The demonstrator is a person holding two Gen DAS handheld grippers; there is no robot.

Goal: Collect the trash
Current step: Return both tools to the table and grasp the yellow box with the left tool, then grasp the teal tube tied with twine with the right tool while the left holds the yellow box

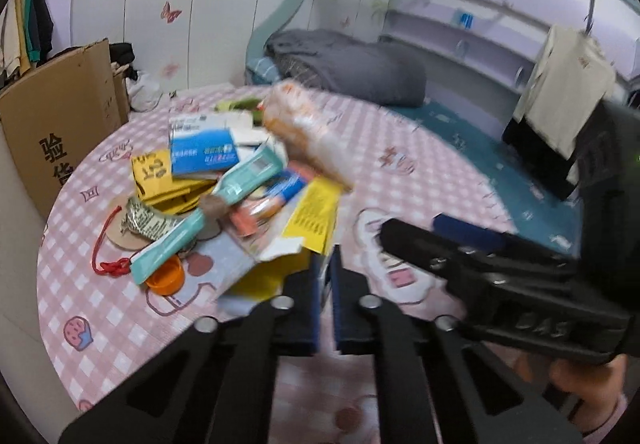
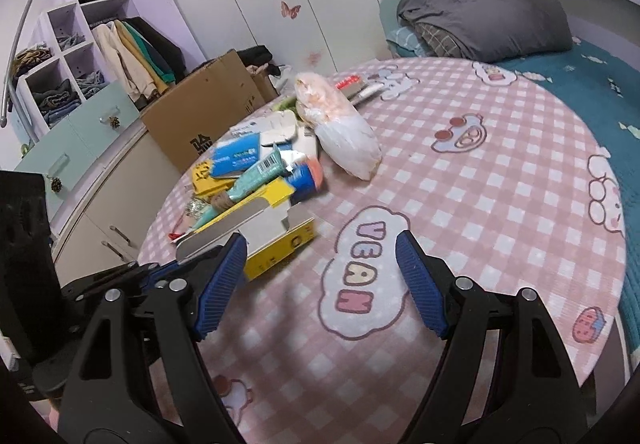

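Left wrist view: the left gripper is seen nearly closed on the edge of a yellow carton at the near end of a trash pile of flattened boxes, tubes and wrappers. A cardboard box, contents unseen, stands beyond to its left. The right gripper is held wide open, empty, with the pile ahead-left on the pink checked cloth.
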